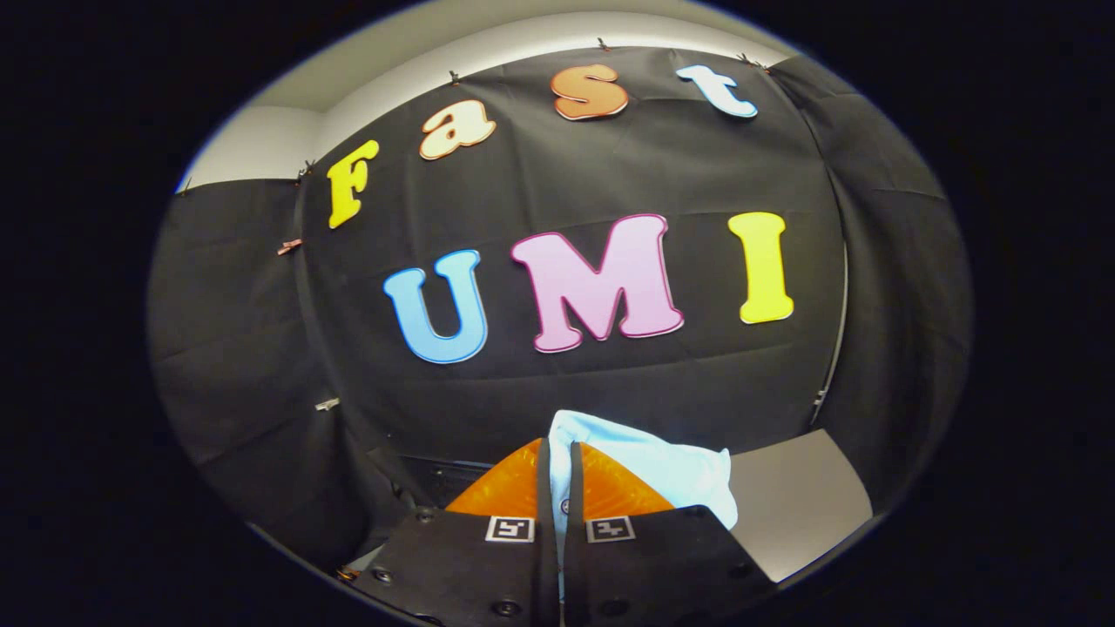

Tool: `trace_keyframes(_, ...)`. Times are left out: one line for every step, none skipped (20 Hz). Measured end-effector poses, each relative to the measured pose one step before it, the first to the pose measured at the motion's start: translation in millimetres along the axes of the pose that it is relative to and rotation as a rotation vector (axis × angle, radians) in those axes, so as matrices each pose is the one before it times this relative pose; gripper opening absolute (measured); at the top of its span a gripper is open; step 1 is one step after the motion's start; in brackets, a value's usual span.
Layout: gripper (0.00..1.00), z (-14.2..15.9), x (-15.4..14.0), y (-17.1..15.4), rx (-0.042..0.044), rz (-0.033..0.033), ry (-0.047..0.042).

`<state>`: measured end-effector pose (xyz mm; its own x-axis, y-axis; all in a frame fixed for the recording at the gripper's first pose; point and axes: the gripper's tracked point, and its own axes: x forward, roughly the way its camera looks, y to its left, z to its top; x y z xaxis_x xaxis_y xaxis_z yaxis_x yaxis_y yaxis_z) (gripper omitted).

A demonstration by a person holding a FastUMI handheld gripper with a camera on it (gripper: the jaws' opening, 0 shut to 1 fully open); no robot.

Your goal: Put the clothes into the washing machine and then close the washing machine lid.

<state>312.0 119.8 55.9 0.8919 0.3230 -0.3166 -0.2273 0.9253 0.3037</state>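
With my gripper [558, 488] clamped on the pale blue garment [671, 475], cloth bunches just beyond the fingertips, above the bench [801, 496].

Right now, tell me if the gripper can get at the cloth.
Likely yes: the gripper already looks shut on the light blue cloth, which bulges out just past the fingers. Nothing lies between them.

Light-blue cloth [671, 466] mostly hidden behind hand-held gripper [559, 470], its pinched part barely visible between fingers

Open air ahead; cloth [671, 470] (pale blue) drapes claw [557, 453].
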Motion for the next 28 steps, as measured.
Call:
trace_keyframes(0.07, -3.61, 2.65, 15.77, 0.0017, 0.02919, 0.00646)
trace_keyframes(0.07, -4.16, 2.48, 16.81, 0.00126, 0.0306, 0.01187)
trace_keyframes(0.07, -5.2, 3.93, 17.05, 0.00258, 0.03157, 0.01129)
trace_keyframes(0.07, -7.13, 4.26, 17.69, -0.00427, 0.03068, 0.01347)
trace_keyframes(0.07, -6.51, 5.25, 14.45, -0.0068, 0.02234, 0.00877)
trace_keyframes(0.07, -6.81, 5.5, 13.69, -0.00453, 0.01798, 0.00842)
trace_keyframes(0.07, -9.27, 6.68, 13.08, -0.00655, 0.01978, 0.01372)
trace_keyframes(0.07, -9.58, 7.79, 11.88, -0.00533, 0.01867, 0.01296)
trace_keyframes(0.07, -10.91, 9.37, 9.98, -0.00377, 0.01302, 0.01525)
trace_keyframes(0.07, -11.5, 8.47, 8.91, -0.00103, 0.01072, 0.01742)
trace_keyframes(0.07, -12.98, 10.04, 7.87, 0.00178, 0.01072, 0.02272)
trace_keyframes(0.07, -12.31, 9.69, 5.57, 0.00363, 0.00792, 0.02325)
trace_keyframes(0.07, -14.66, 10.14, 4.32, 0.00167, 0.00064, 0.02575)
trace_keyframes(0.07, -13.53, 10.82, 3.3, 0.00242, 0.0, 0.01759)
trace_keyframes(0.07, -12.81, 10.32, 2.71, -0.00194, -0.00587, 0.01731)
trace_keyframes(0.07, -13.3, 10.35, -0.13, -0.0049, -0.01133, 0.01552)
trace_keyframes(0.07, -11.84, 9.56, -1.18, -0.00051, -0.00807, 0.0155)
trace_keyframes(0.07, -12.65, 8.65, 0.26, -0.00474, -0.01181, 0.02042)
trace_keyframes(0.07, -10.88, 8.85, -0.18, -0.00048, -0.0072, 0.02023)
trace_keyframes(0.07, -9.72, 8.66, -0.95, -0.00036, -0.00455, 0.01359)
trace_keyframes(0.07, -7.88, 8.67, -1.38, -0.00328, -0.00925, 0.01013)
trace_keyframes(0.07, -4.79, 7.51, -1.81, -0.00252, -0.00876, 0.00037)
trace_keyframes(0.07, -3.72, 8.67, -2.68, 0.0014, -0.00844, -0.00408)
trace_keyframes(0.07, -4.15, 8.1, -3.2, 0.00639, -0.01231, -0.0012)
trace_keyframes(0.07, -4.33, 8.52, -3.64, 0.00348, -0.01388, -0.00354)
trace_keyframes(0.07, -4.62, 8.31, -4.55, -0.00467, -0.01333, -0.00013)
trace_keyframes(0.07, -5.65, 7.01, -5.97, -0.00662, -0.02229, 0.00071)
trace_keyframes(0.09, -5.66, 7.32, -6.17, -0.00386, -0.01942, 0.00522)
